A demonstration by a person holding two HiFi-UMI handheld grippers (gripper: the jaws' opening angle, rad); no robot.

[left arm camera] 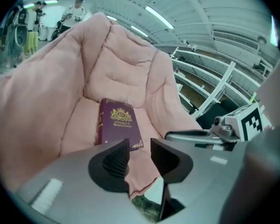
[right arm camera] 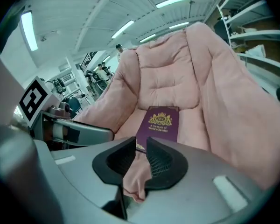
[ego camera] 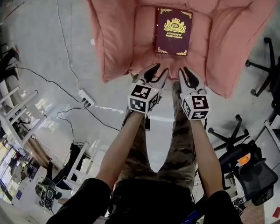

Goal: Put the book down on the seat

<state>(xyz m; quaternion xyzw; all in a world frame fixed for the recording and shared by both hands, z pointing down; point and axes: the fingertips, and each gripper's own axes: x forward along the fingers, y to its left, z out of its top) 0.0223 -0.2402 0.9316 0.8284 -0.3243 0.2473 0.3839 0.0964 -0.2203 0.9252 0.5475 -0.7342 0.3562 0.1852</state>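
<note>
The book (ego camera: pixel 173 31), dark maroon with gold print and gold corner ornaments, lies flat and face up on the seat (ego camera: pixel 144 36) of a pink padded armchair, in the upper middle of the head view. It rests square on the cushion, cover upward, its lower edge towards the front of the chair, with bare pink fabric on every side of it. Nothing touches it.

The left gripper (ego camera: pixel 159 71) and the right gripper (ego camera: pixel 185 73) sit side by side in the centre of the head view, just below the front edge of the chair and well apart from the book. Both point towards it and down. In the left gripper view the left gripper (left arm camera: pixel 140 150) has its ribbed pads (left arm camera: pixel 115 161) drawn in to a narrow gap, with nothing between them; the book (left arm camera: pixel 119 127) shows beyond them in the middle of the frame. In the right gripper view the right gripper (right arm camera: pixel 141 148) stands narrower still, a slim slit between the pads, and only the chair's pink fabric is seen through it; the book (right arm camera: pixel 159 125) lies past them at centre. Neither tool holds anything.

Judged from this, the task looks done: the book is down on the seat and free of both tools. What seems left is at most to draw the hands away from the chair; the book looks settled and needs no straightening
</note>
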